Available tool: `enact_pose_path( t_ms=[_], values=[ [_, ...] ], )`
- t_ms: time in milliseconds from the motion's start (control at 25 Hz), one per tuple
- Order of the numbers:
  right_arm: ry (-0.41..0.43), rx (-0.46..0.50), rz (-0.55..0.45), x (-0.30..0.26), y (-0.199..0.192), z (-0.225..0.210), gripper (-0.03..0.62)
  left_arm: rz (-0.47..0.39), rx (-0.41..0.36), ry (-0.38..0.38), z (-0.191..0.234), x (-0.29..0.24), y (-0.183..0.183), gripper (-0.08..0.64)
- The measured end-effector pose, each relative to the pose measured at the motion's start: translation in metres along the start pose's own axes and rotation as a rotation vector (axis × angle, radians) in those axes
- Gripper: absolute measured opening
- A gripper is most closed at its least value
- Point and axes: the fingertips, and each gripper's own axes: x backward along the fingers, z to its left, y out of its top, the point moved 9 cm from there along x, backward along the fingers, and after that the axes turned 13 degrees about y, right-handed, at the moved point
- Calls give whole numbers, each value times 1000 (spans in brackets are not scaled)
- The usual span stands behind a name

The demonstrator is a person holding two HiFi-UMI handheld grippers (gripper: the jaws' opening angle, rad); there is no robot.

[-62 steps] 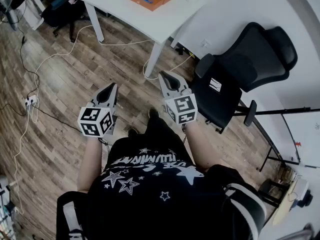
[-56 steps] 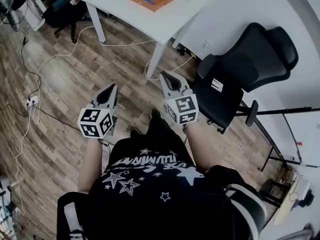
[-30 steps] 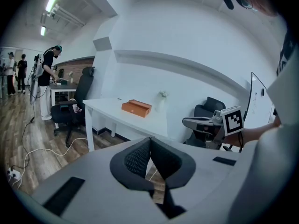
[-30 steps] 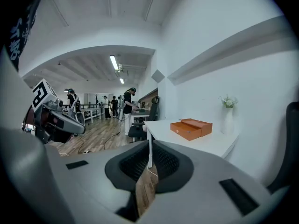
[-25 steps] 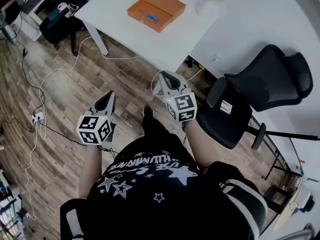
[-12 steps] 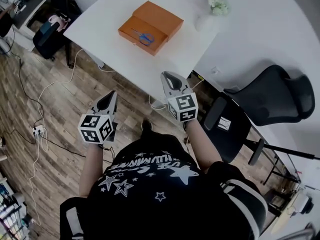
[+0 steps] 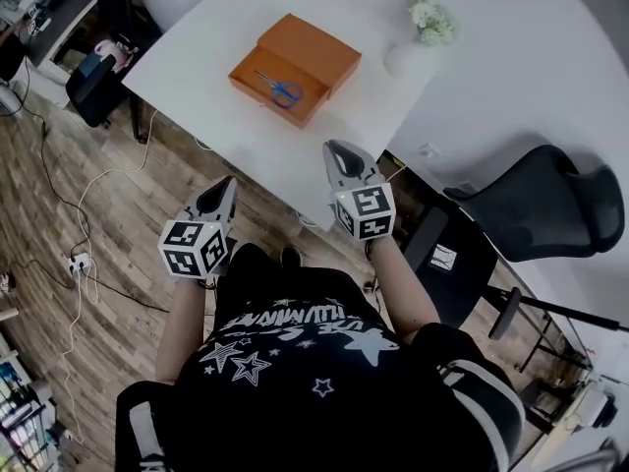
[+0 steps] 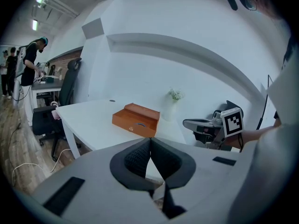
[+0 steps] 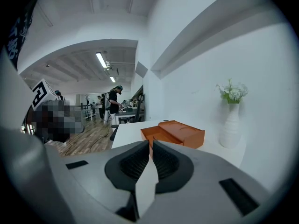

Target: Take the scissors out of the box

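An orange box lies on the white table, its near part an open tray. Scissors with blue handles lie in that tray. My left gripper is shut and empty, held over the floor short of the table's near edge. My right gripper is also shut and empty, its tip just over the table's near edge. The left gripper view shows the box beyond the shut left gripper. In the right gripper view the box sits past the shut right gripper. The scissors do not show in either gripper view.
A white vase with flowers stands on the table, right of the box. A black office chair is to the right of me. Cables trail over the wooden floor at the left. People stand at desks in the far background.
The table and box have come much closer and lower in the head view as the person walked up. Both grippers stay shut in front of the body.
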Motion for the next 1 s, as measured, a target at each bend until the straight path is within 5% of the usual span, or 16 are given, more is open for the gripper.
enact_pose_path(
  t_ms=[680,1000],
  values=[
    [-113,-68,23,-55,23,-42,54,13,-76,-119,50,-99,68,18],
    [-28,-199,145,-130,36,-69,54,34,-110,-154,94,-167,112,18]
  ],
)
